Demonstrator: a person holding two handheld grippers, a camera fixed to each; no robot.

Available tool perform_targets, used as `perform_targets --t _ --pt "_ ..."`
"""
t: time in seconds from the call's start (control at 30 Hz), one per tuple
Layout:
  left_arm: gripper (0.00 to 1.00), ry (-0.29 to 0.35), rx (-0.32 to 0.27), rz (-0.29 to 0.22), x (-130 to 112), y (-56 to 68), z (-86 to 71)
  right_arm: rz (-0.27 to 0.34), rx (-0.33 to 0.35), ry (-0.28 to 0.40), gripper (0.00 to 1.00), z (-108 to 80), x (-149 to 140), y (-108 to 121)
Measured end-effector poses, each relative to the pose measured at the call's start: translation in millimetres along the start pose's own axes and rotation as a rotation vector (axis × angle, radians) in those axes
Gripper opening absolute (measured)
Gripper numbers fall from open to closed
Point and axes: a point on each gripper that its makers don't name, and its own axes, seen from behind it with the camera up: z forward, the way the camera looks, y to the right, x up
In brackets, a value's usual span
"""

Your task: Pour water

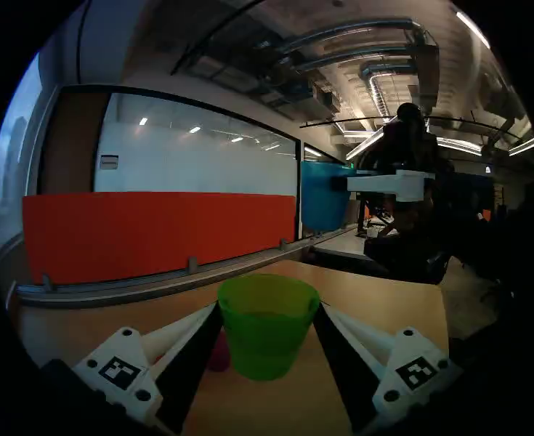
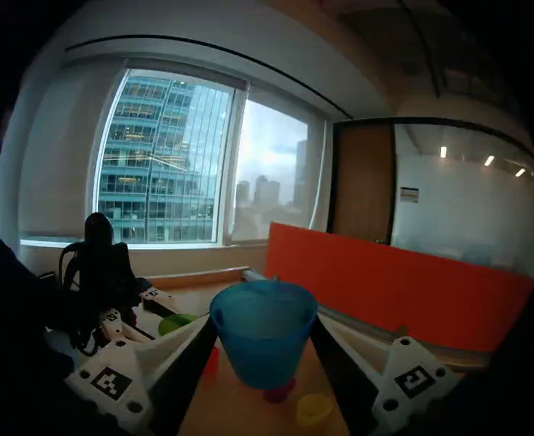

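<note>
My left gripper is shut part way around a green cup. Both fingers press on its sides, one on each side. The green cup stands up straight, with its open top up. I cannot tell if there is water in it. Under it is a brown table. Just behind my left finger a bit of something pink peeks out, low by the green cup. Past the table's far edge runs a long orange wall.

My right gripper is also shut part way, around a blue cup. Both fingers touch its sides and hold it up straight. I cannot tell if this one has water in it either. A small pink cup sits on the table right below the blue cup. A yellow cup is just beside the pink one. A red cup shows next to my left finger here.

In the right gripper view I can see my other gripper too, off to the left, with the rim of the green cup between its fingers. The two cups are near but not touching. Behind is a big window.
</note>
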Motion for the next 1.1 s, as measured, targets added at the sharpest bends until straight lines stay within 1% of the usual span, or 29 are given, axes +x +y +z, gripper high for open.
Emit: perform_targets --t 0.17,0.27,0.47,0.77,0.9,1.1 --pt "0.86 0.0 0.003 0.003 2.6 2.0 -2.2 0.02 0.005 -0.004 0.9 -4.0 -9.4 -4.3" --pt "0.86 -0.006 0.004 0.006 1.7 5.2 -4.1 0.03 0.012 -0.01 0.9 -5.4 -15.5 -7.7" --pt "0.86 -0.021 -0.003 -0.008 -4.6 11.8 -7.6 0.039 0.013 -0.025 0.9 -7.5 -28.3 -11.3" --pt "0.86 -0.049 0.013 -0.01 -11.2 9.2 -13.8 0.071 0.02 -0.05 0.91 -13.5 -43.6 -15.3" --pt "0.86 -0.06 0.015 -0.004 -14.8 9.3 -16.0 0.079 0.024 -0.066 0.91 -16.4 -54.1 -17.3" --pt "0.86 -0.098 0.013 0.011 -28.5 11.7 -18.4 0.087 0.029 -0.096 0.91 -20.3 -71.2 -19.2"
